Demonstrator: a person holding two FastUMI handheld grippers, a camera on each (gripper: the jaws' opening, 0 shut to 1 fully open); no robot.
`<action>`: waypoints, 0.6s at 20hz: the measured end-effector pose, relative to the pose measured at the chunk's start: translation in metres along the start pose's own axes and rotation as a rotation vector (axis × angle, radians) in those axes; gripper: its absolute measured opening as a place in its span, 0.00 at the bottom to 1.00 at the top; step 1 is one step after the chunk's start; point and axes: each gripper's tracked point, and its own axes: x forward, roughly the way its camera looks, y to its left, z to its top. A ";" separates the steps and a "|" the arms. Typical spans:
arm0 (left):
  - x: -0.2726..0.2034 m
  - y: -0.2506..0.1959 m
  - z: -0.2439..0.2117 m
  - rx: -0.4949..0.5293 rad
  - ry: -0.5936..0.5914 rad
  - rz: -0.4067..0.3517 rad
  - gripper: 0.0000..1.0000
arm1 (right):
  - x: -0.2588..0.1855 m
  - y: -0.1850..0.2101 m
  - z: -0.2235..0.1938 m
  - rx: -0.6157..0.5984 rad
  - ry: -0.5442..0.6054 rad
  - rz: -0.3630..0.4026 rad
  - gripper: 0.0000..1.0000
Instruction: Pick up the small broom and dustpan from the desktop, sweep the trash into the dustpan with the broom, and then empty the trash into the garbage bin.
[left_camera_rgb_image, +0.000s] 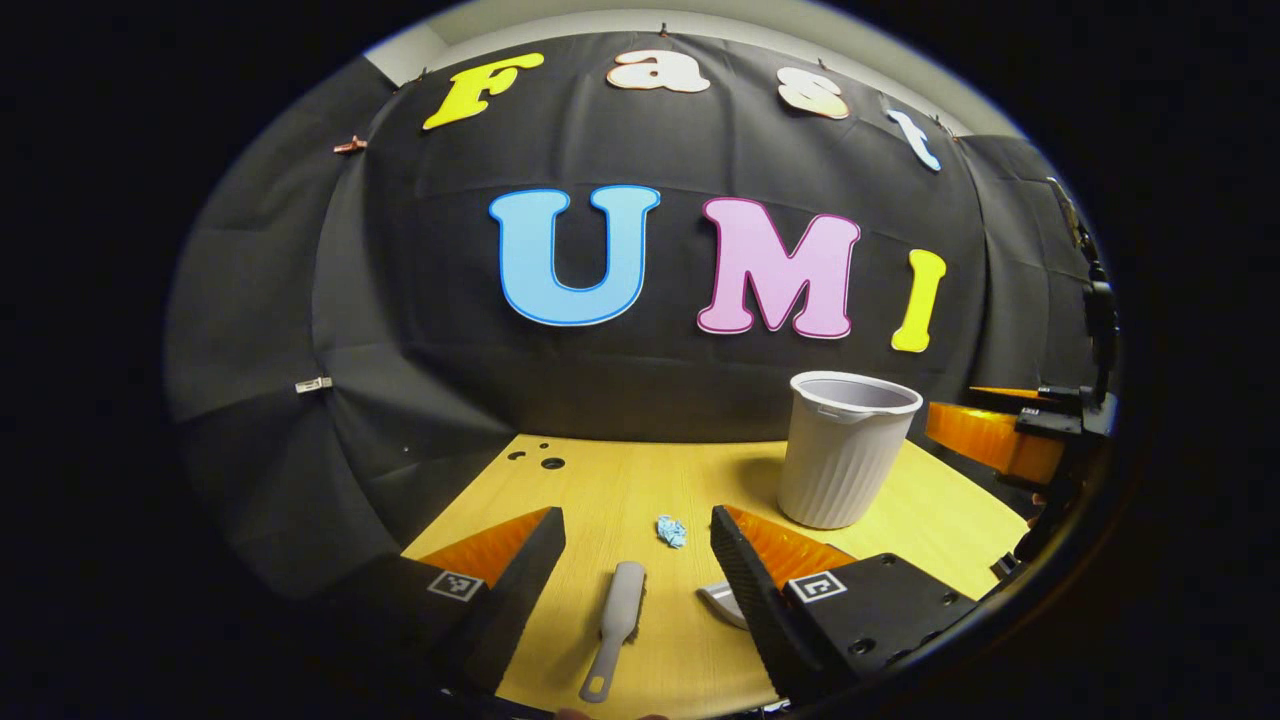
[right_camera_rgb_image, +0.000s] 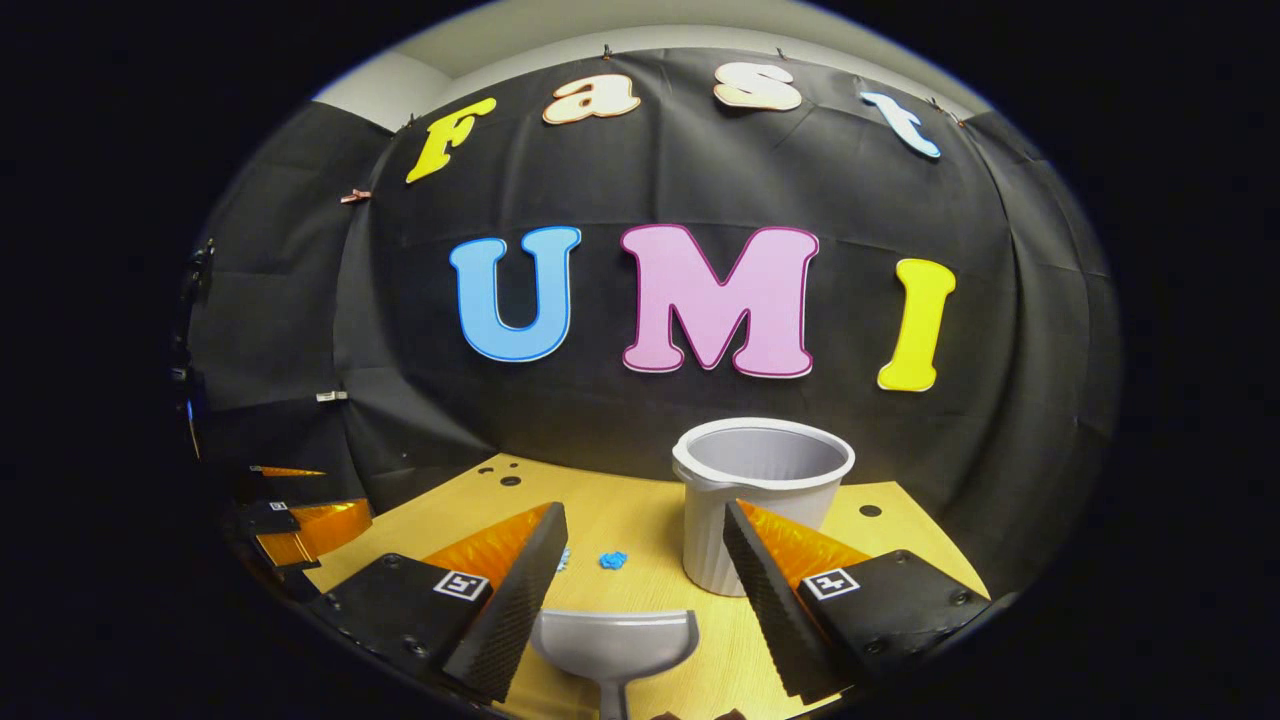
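Left gripper view: the dustpan (left_camera_rgb_image: 722, 603) is mostly tucked behind the left gripper's (left_camera_rgb_image: 637, 540) right-hand finger, just a grey corner peeking out. In the right gripper view the dustpan's handle runs off the bottom edge. One blue trash scrap (right_camera_rgb_image: 565, 557) is half hidden by a finger there, and the garbage bin's (right_camera_rgb_image: 757, 470) lower right side sits behind the other finger.

Both the left gripper (left_camera_rgb_image: 637, 550) and the right gripper (right_camera_rgb_image: 645, 545) hover with fingers spread wide, gripping nothing.
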 end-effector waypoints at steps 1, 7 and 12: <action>0.000 0.002 -0.006 0.001 0.022 -0.004 0.95 | 0.000 0.001 -0.004 0.001 0.012 0.005 0.98; 0.009 0.008 -0.049 0.003 0.199 -0.023 0.95 | 0.004 0.006 -0.024 -0.011 0.067 0.047 0.98; 0.021 0.010 -0.100 0.012 0.397 -0.011 0.95 | 0.018 0.008 -0.041 -0.007 0.122 0.128 0.98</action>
